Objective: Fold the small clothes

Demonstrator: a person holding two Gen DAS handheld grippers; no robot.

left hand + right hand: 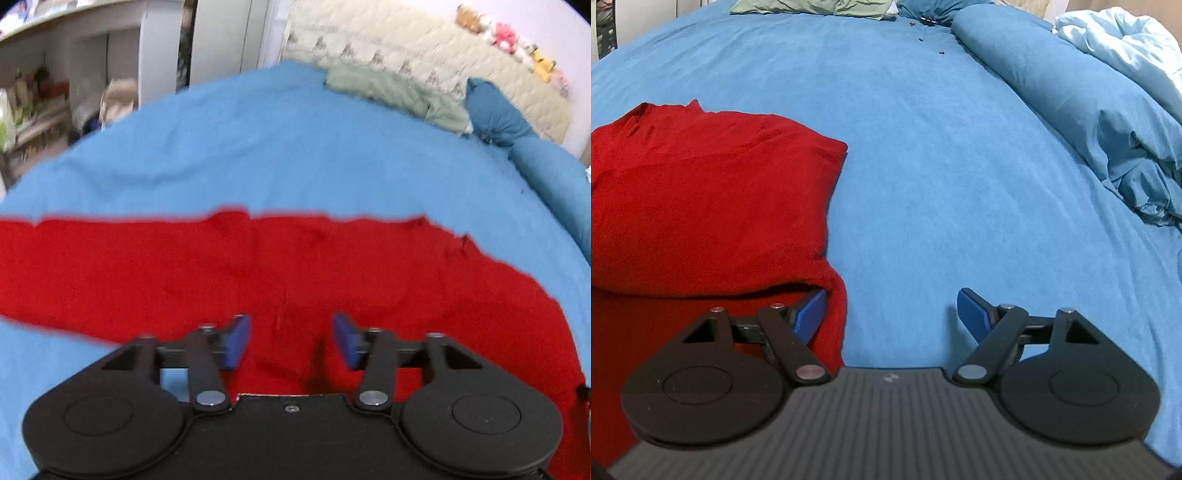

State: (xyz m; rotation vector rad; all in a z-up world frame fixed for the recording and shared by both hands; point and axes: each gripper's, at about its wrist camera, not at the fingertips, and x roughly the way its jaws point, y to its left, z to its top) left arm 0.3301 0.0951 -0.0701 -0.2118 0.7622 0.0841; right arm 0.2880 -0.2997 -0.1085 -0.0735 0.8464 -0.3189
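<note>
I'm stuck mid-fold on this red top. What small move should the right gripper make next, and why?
Probably nudge the right gripper a little to its left and close on the red garment. Its jaws are open, and only the left finger touches the garment's lower right edge; the other is over bare blue sheet. The left gripper hovers open over the fabric.

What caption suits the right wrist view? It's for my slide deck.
Open right tool at the edge of a partly folded red garment on a blue bedsheet.
</note>
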